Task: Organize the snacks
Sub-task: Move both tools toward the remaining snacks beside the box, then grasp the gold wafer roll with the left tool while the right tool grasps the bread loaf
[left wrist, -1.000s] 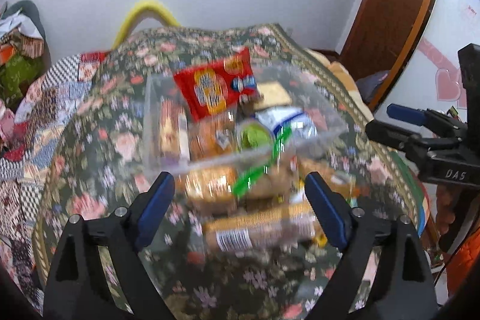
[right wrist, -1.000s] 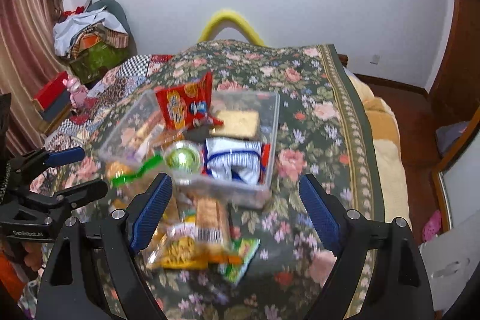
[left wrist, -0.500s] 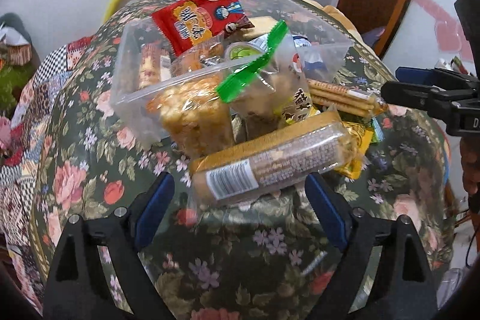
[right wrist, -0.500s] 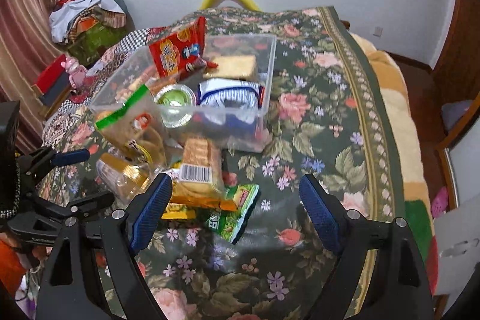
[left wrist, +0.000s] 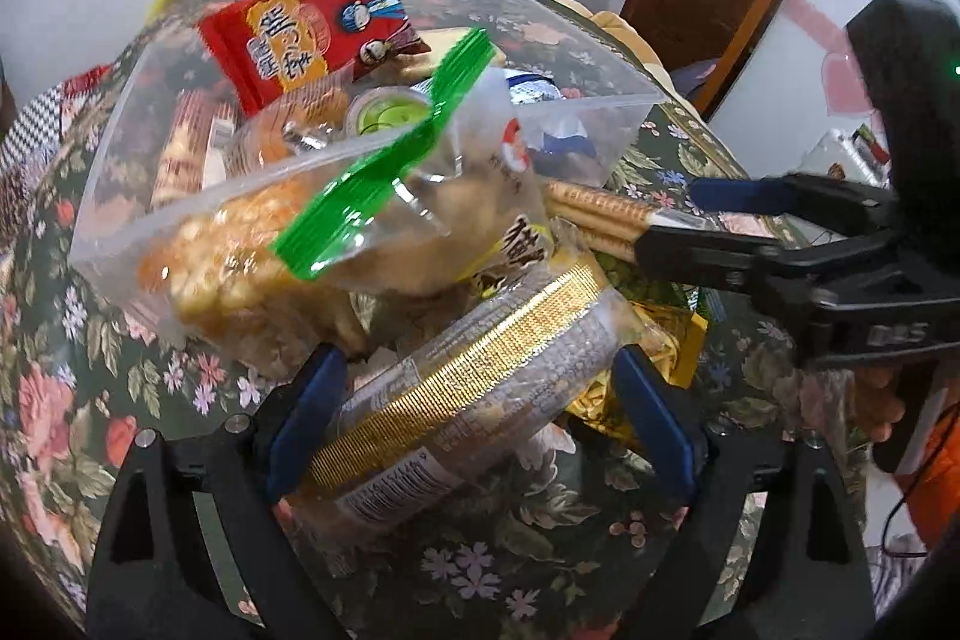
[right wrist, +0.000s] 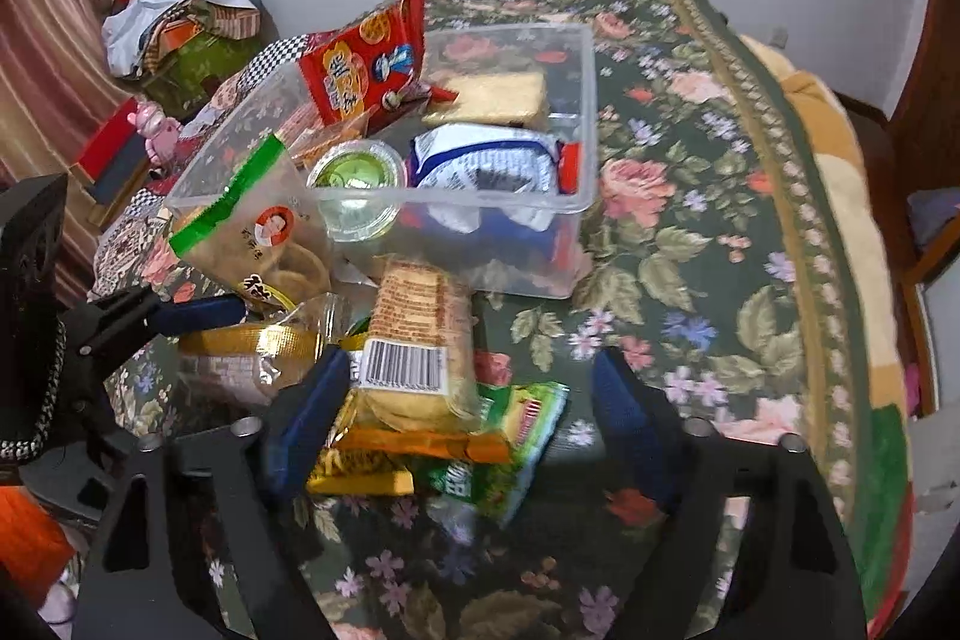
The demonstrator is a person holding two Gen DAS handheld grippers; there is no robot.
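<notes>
1. Snacks lie in a loose pile on the flower-patterned bed cover (right wrist: 690,280), against the near wall of a clear plastic bin (right wrist: 585,112) that holds more of them.
2. Gold-banded wafer pack (left wrist: 480,376): long axis slanted, rising from lower left to upper right in the left wrist view; it lies between the fingers of the left tool (left wrist: 480,412), which stand spread wide; pad contact cannot be confirmed.
3. Barcode biscuit pack (right wrist: 414,340): long axis runs away from the right tool (right wrist: 462,418) toward the bin, barcode end nearest. The jaws are closing with the pack between them, the right pad clear of it.
4. Obstructions: a green-sealed clear bag (left wrist: 384,196) leans over the bin's near rim; a green packet (right wrist: 510,442) and yellow packet (right wrist: 360,472) lie under the biscuit pack.
5. In the bin: red snack bag (right wrist: 360,64) standing at the far left corner, a jelly cup (right wrist: 357,172), a blue-white packet (right wrist: 480,166).
</notes>
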